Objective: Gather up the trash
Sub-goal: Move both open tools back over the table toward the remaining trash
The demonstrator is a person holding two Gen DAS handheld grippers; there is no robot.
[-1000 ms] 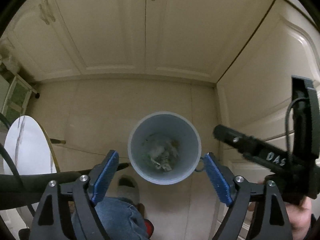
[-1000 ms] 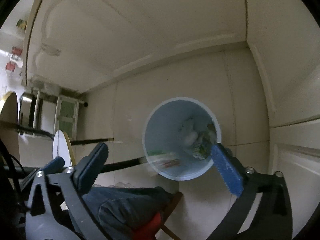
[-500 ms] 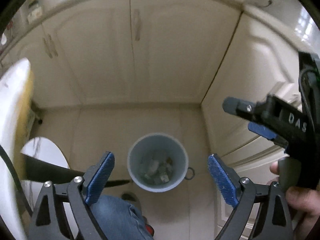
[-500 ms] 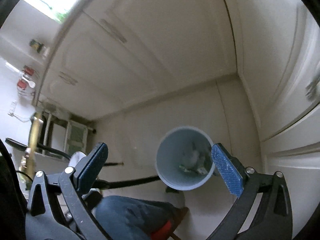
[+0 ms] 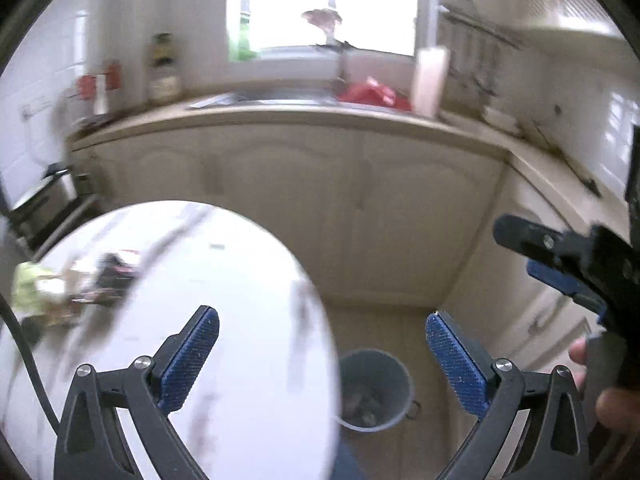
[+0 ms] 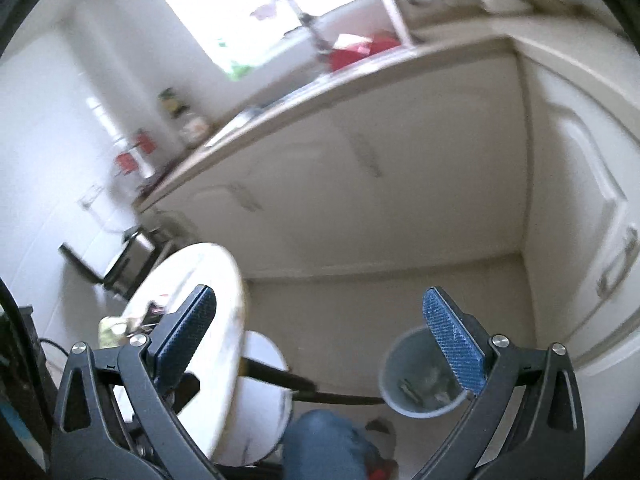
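A grey bin [image 5: 374, 388] with crumpled trash inside stands on the floor below; it also shows in the right wrist view [image 6: 418, 378]. A round white marble table [image 5: 192, 320] holds blurred trash [image 5: 76, 280] at its far left: a yellow-green wrapper and dark pieces. The table [image 6: 208, 280] and the trash [image 6: 124, 322] show in the right wrist view too. My left gripper [image 5: 322, 356] is open and empty above the table edge. My right gripper [image 6: 320, 338] is open and empty, raised above the floor; it shows at the right of the left wrist view [image 5: 560, 264].
Cream cabinets [image 5: 360, 208] with a countertop, a sink and a window [image 5: 320, 0] stand behind. More cabinets [image 6: 580, 200] line the right side. A lower white shelf [image 6: 264, 396] and dark table legs sit under the table. The person's jeans-clad leg [image 6: 324, 448] is below.
Both grippers have risen and tilted up from over the bin. The tabletop, countertop and window have come into view. The bin is now smaller and lower in both views.
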